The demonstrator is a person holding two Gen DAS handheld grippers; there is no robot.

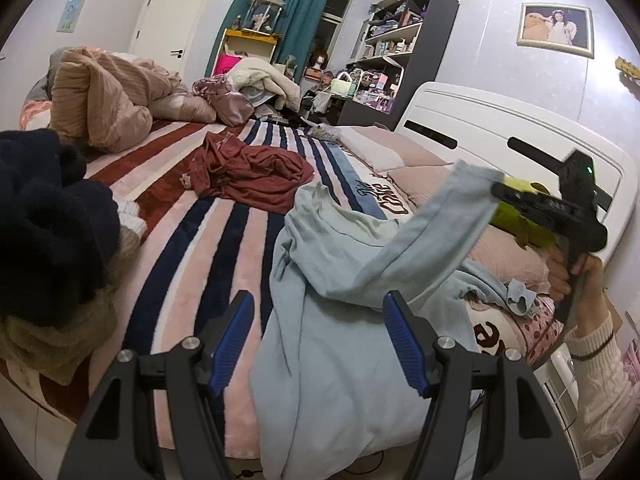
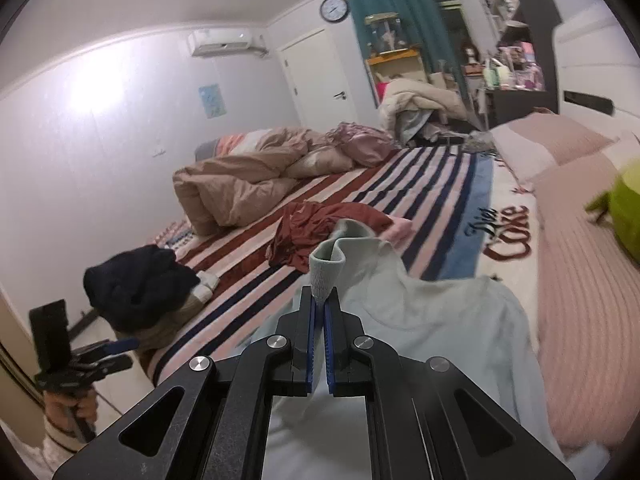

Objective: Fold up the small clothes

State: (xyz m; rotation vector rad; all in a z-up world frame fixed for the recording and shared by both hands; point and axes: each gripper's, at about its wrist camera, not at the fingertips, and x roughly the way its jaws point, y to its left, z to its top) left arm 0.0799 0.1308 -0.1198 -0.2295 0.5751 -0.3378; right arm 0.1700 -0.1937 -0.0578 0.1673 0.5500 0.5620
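I had the bed [image 1: 208, 240] in front of me, its striped blanket [image 2: 400, 184] spread wide, and I placed everything else against the pale blue sweatshirt [image 1: 340, 360] lying on that blanket near the bed's closest edge. Beyond the sweatshirt, toward the far end of the bed, sat a heaped tan duvet [image 1: 104, 96]. To the sweatshirt's far side on the stripes lay a crumpled rust-red garment [image 1: 248, 168], apart from it in the left wrist view. Off to the sweatshirt's left, at the bed's edge, a dark navy pile [image 2: 136, 280] rested on something tan. My right tongs [image 2: 319, 304] were clamped tight on the sweatshirt's ribbed sleeve cuff [image 2: 326, 276], and the sleeve [image 1: 432, 236] rose off the body of the garment, lifted clear of the blanket. My left tongs [image 1: 318, 344] stood wide apart just over the sweatshirt's body, nothing pinched between the blue pads [image 1: 234, 344].
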